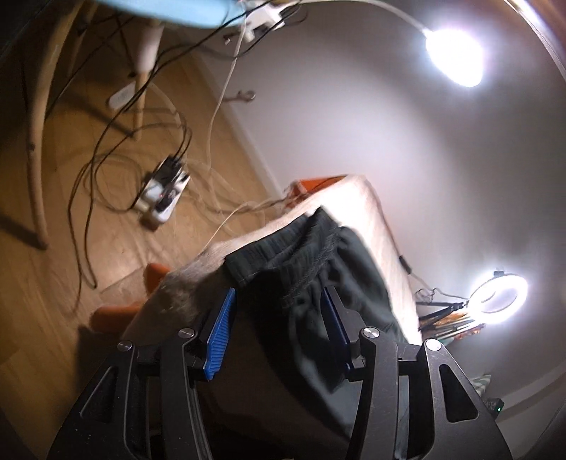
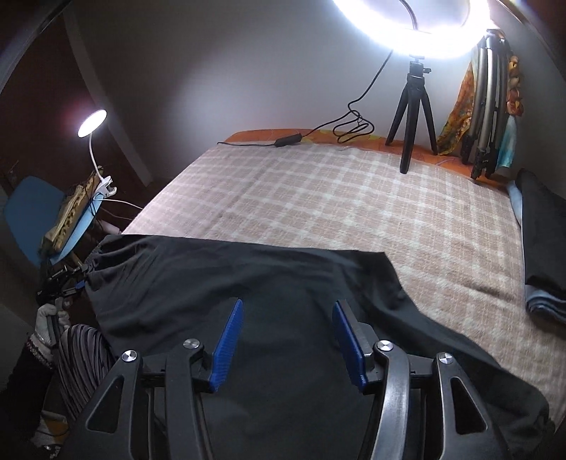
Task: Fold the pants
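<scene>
**Pants at the bed's edge, both grippers free**

We see a bed under a checked blanket (image 2: 318, 198), lit by a ring light (image 2: 406, 28). The black pants (image 2: 247, 283) lie across its near side, the waistband (image 1: 283, 240) at the corner above a floor of cables (image 1: 106, 170). We judge the cloth could slide off there if tugged unevenly. The left gripper (image 1: 279, 318) tilts down over the waistband, jaws apart, gripping nothing. The right gripper (image 2: 288, 339) hovers above the fabric, released.
</scene>
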Motion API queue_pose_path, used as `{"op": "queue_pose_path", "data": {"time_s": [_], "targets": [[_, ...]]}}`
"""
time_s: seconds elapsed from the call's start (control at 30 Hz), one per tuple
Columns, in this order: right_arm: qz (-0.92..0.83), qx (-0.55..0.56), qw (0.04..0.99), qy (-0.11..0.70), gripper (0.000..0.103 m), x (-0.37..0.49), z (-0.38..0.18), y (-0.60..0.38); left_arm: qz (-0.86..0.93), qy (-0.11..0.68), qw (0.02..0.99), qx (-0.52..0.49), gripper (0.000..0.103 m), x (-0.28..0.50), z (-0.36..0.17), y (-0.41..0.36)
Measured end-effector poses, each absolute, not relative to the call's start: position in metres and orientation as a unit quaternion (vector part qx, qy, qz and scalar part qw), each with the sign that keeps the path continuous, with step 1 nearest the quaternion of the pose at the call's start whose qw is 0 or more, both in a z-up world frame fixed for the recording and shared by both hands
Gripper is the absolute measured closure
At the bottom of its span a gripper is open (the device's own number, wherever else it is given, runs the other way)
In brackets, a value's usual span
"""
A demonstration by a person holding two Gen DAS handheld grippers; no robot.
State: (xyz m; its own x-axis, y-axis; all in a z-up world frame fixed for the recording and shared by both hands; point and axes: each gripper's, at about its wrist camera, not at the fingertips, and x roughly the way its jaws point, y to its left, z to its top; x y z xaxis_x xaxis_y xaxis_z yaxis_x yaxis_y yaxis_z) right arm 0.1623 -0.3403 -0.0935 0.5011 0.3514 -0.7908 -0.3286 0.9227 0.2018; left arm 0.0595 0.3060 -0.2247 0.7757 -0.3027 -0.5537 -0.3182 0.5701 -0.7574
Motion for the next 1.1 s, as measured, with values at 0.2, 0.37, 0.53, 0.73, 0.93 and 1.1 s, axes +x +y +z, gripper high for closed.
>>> {"op": "queue_pose_path", "data": {"time_s": [0.2, 0.37, 0.53, 0.73, 0.93, 1.1], "targets": [[0.195, 0.017, 0.859, 0.473, 0.048, 0.157, -0.097, -0.324, -0.003, 0.333, 0.891, -0.307, 0.055, 0.066, -0.194, 0.263], [0.195, 0.005, 0.856, 0.479, 0.048, 0.157, -0.094, -0.304, -0.002, 0.331, 0.882, -0.336, 0.055, 0.069, -0.209, 0.273], [0.197, -0.018, 0.855, 0.479, 0.048, 0.153, -0.09, -0.284, -0.012, 0.314, 0.854, -0.415, 0.055, 0.072, -0.225, 0.296], [0.207, -0.031, 0.851, 0.482, 0.048, 0.145, -0.092, -0.269, -0.015, 0.292, 0.837, -0.463, 0.058, 0.075, -0.233, 0.304], [0.215, -0.04, 0.843, 0.492, 0.048, 0.142, -0.1, -0.26, 0.048, 0.289, 0.842, -0.452, 0.057, 0.065, -0.227, 0.312], [0.217, -0.027, 0.841, 0.495, 0.048, 0.147, -0.102, -0.257, 0.025, 0.323, 0.833, -0.448, 0.049, 0.079, -0.235, 0.315]]}}
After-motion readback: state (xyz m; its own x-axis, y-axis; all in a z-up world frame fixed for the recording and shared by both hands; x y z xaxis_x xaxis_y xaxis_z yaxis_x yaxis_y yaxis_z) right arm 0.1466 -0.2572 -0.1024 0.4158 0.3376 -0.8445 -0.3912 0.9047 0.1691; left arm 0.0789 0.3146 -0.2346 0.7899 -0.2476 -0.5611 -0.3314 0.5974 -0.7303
